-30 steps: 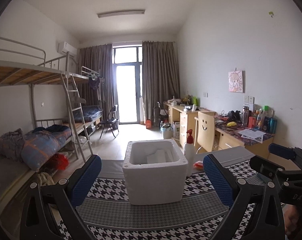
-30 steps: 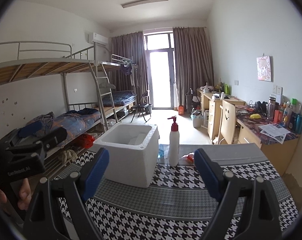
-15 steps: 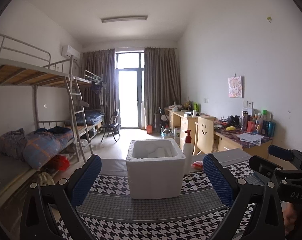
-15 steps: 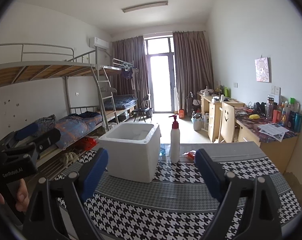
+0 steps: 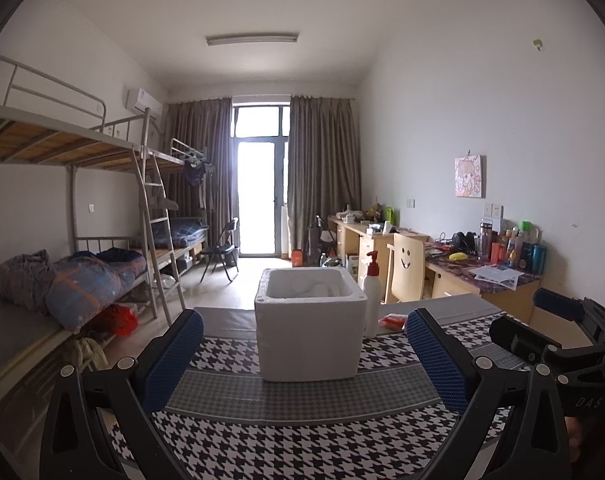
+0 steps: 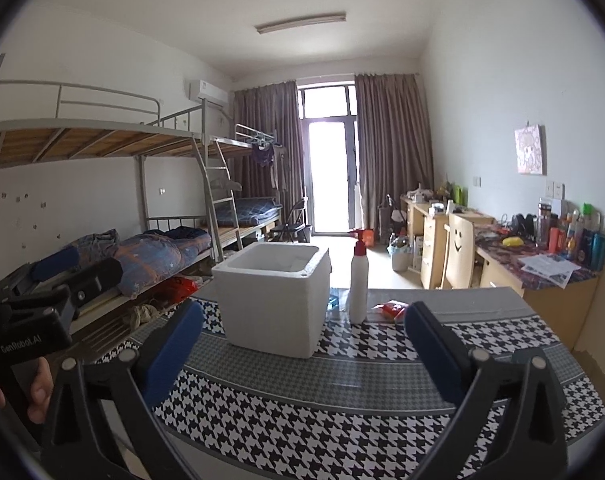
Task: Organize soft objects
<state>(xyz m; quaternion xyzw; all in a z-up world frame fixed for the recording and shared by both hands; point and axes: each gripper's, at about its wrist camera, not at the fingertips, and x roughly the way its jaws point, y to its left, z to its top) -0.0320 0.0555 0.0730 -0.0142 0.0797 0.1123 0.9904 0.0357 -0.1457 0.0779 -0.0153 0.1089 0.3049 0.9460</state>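
Dormitory room with bunk beds (image 5: 82, 280) running along nine o'clock and desks along three o'clock; a houndstooth-covered surface (image 6: 342, 412) is filling the foreground.

Item: white foam box (image 5: 310, 324), open-topped, sitting at twelve o'clock on the surface, well apart from both tools. Judged light, stiff yet brittle and easily dented; its walls are looking too broad for a pinch across the body, so a rim wall is seeming the better hold. Pale contents (image 5: 314, 288) are showing inside, too indistinct to identify or call soft.

Adjacent: white pump bottle (image 6: 358, 280) with red top standing just beside the box at two o'clock; a small red packet (image 6: 390, 308) lying near it, likely light and crinkly, easy to nip at an edge.

Tools: left tool (image 5: 304, 360) and right tool (image 6: 302, 356) are both standing spread with nothing between the pads; the right tool's jaws have just been opening wider.

Obscured: the box interior is mostly hidden by its near wall; something bluish behind the box is cut off.
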